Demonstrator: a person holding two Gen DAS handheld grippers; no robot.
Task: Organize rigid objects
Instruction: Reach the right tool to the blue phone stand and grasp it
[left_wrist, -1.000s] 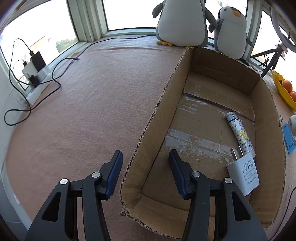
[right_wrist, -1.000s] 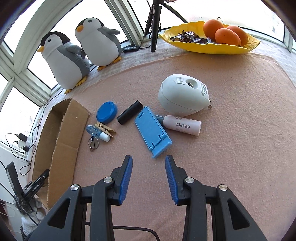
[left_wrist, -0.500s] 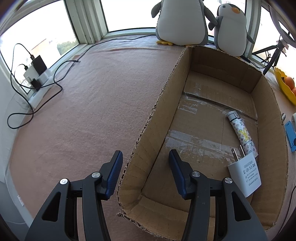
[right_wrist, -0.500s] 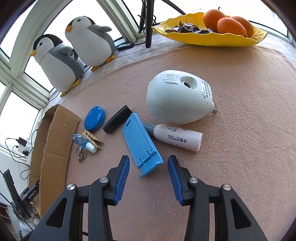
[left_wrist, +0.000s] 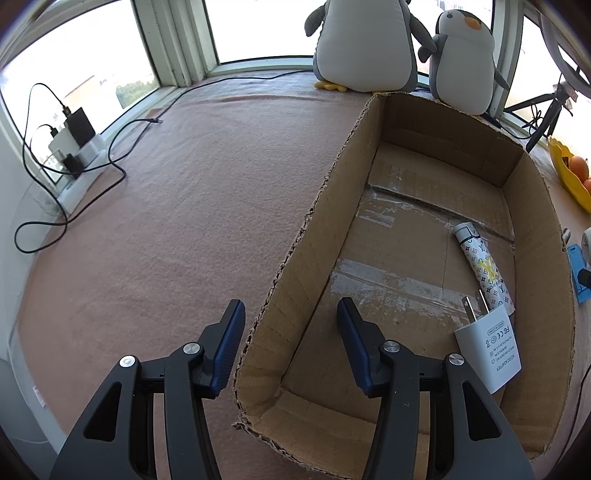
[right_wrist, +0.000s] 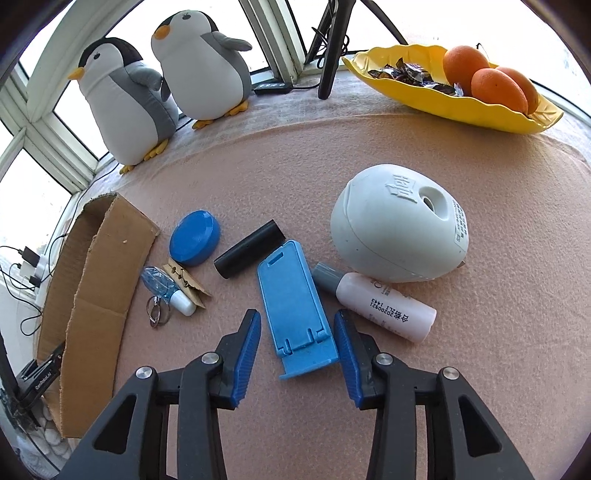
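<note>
Jaws of the right gripper (right_wrist: 297, 354) are closing around the blue phone stand (right_wrist: 295, 310).

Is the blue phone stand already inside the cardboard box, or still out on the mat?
Out. The blue phone stand lies flat on the mat, right of the cardboard box, between the closing right gripper's jaws.

A blue phone stand (right_wrist: 295, 310) is laid flat on the pink cloth, its lipped end nearest the camera; a white bottle (right_wrist: 384, 308) with a grey cap is laid on its side just beside it, touching a large white domed device (right_wrist: 399, 225); a black cylinder (right_wrist: 249, 254), a blue round lid (right_wrist: 194, 238), a wooden clothespin (right_wrist: 184, 282) and a small keyring bottle (right_wrist: 166, 291) are scattered near an open cardboard box (left_wrist: 306, 258); inside it a patterned tube (left_wrist: 482, 269) and a white charger plug (left_wrist: 489, 349) are lying, just beside each other.
</note>
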